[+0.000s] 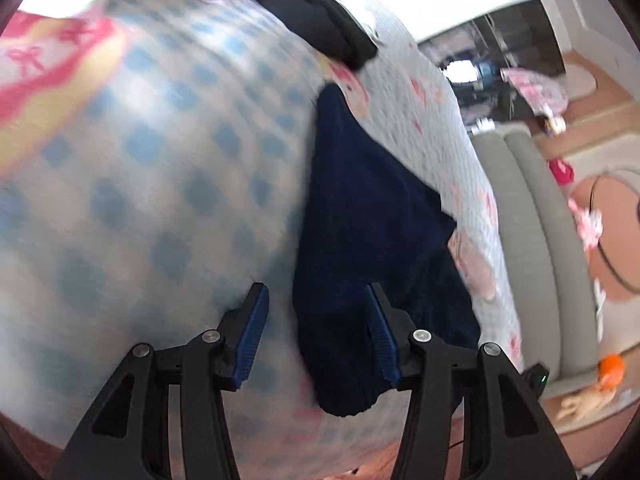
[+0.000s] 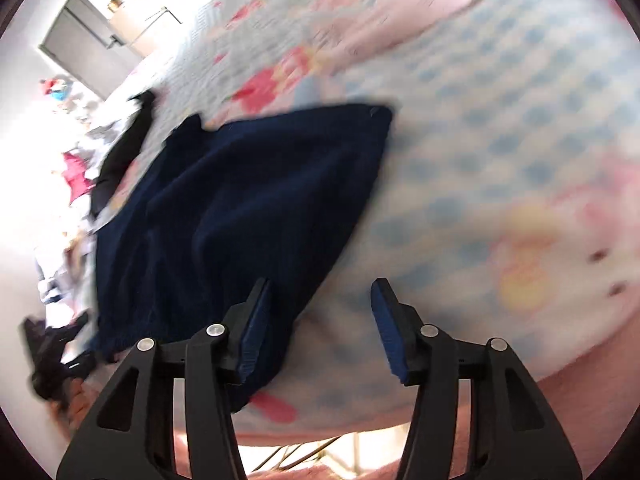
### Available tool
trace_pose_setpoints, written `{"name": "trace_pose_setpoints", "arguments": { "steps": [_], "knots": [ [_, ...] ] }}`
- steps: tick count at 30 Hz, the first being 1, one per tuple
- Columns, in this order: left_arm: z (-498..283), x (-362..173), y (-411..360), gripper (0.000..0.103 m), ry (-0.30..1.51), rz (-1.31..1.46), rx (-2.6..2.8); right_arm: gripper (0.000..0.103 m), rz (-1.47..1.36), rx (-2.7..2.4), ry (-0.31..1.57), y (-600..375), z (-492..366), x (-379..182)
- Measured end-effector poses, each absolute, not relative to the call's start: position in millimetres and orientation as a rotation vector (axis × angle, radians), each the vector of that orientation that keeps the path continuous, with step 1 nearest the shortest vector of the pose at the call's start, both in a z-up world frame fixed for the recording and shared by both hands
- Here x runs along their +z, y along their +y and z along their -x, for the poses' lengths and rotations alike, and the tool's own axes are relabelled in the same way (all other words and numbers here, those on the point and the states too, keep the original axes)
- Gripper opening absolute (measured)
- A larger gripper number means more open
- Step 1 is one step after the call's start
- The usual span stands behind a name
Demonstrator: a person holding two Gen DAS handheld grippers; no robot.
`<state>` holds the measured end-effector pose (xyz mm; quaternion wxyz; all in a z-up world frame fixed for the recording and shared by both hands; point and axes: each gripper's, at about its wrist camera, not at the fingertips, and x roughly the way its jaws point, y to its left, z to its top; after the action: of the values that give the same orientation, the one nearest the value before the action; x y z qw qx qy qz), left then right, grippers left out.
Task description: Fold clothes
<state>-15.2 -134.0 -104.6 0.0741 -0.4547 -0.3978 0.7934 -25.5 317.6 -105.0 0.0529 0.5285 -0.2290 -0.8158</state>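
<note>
The left gripper is being held with its fingers spread wide, nothing pinched between them. A navy garment is lying on the checked bedspread, stretching ahead of the right finger and hanging partly in the gap between the two. A black garment is seen far beyond the fingertips.

The right gripper is likewise being held spread, empty. In its view the navy garment is lying ahead of and behind the left finger, while the bedspread is showing past the right finger. Both views are being blurred by motion.
</note>
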Motion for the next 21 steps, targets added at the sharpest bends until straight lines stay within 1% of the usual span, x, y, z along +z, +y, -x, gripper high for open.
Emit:
{"name": "trace_pose_setpoints", "arguments": {
  "steps": [1, 2, 3, 4, 5, 6, 7, 8, 9, 12, 13, 14, 15, 16, 17, 18, 19, 20, 21],
  "knots": [
    [15.7, -104.3, -127.8, 0.049, -1.155, 1.376, 2.383, 0.053, -1.587, -2.42, -0.748, 314.8, 28.6, -110.2],
    [16.3, -102.4, -121.6, 0.045, -1.112, 1.391, 2.392, 0.053, -1.572, -2.391, -0.76, 309.8, 28.1, -112.7],
    [17.0, -99.3, -115.4, 0.037, -1.06, 1.397, 2.414, 0.053, -1.557, -2.362, -0.772, 304.9, 27.5, -115.3],
    [17.3, -93.8, -112.4, 0.018, -1.002, 1.41, 2.442, 0.052, -1.543, -2.337, -0.78, 300.1, 27.0, -117.7],
    [17.0, -88.6, -109.9, 0.012, -0.95, 1.418, 2.466, 0.037, -1.549, -2.35, -0.747, 296.7, 26.8, -118.1],
    [14.4, -84.2, -110.2, 0.01, -0.931, 1.392, 2.472, 0.025, -1.558, -2.384, -0.691, 290.6, 26.1, -115.5],
    [11.8, -79.9, -110.5, 0.009, -0.912, 1.367, 2.478, 0.022, -1.563, -2.416, -0.638, 285.0, 25.6, -112.6],
    [9.1, -75.6, -110.8, 0.009, -0.893, 1.341, 2.483, 0.012, -1.533, -2.439, -0.623, 286.2, 26.5, -106.1],
    [6.9, -71.7, -111.0, 0.009, -0.874, 1.322, 2.486, 0.01, -1.498, -2.465, -0.616, 290.2, 23.4, -95.4],
    [7.1, -68.8, -108.5, 0.011, -0.824, 1.368, 2.446, 0.009, -1.423, -2.538, -0.592, 301.4, 13.2, -67.7],
    [8.2, -75.4, -107.2, 0.012, -0.8, 1.415, 2.416, 0.009, -1.426, -2.573, -0.541, 303.2, 10.8, -62.4],
    [5.5, -82.2, -110.3, 0.019, -0.786, 1.475, 2.389, 0.009, -1.453, -2.592, -0.495, 303.0, 10.4, -64.3],
    [6.6, -90.9, -111.9, 0.022, -0.785, 1.527, 2.371, 0.009, -1.482, -2.607, -0.452, 302.4, 10.2, -66.7],
    [7.5, -98.4, -114.2, 0.025, -0.791, 1.569, 2.353, 0.01, -1.535, -2.578, -0.445, 299.5, 13.5, -74.3],
    [7.3, -98.9, -119.9, 0.026, -0.829, 1.554, 2.34, 0.011, -1.58, -2.547, -0.463, 301.3, 12.4, -81.9],
    [7.1, -98.7, -125.8, 0.028, -0.866, 1.536, 2.332, 0.017, -1.624, -2.514, -0.48, 303.1, 11.2, -89.5],
    [7.5, -94.0, -132.7, 0.036, -0.888, 1.509, 2.351, 0.018, -1.661, -2.487, -0.495, 304.8, 9.9, -95.8],
    [10.9, -88.4, -138.5, 0.045, -0.886, 1.484, 2.388, 0.021, -1.635, -2.514, -0.486, 306.3, 7.1, -89.3],
    [14.8, -83.6, -144.1, 0.046, -0.881, 1.462, 2.423, 0.022, -1.608, -2.542, -0.476, 307.6, 4.5, -82.5]
  ]
}}
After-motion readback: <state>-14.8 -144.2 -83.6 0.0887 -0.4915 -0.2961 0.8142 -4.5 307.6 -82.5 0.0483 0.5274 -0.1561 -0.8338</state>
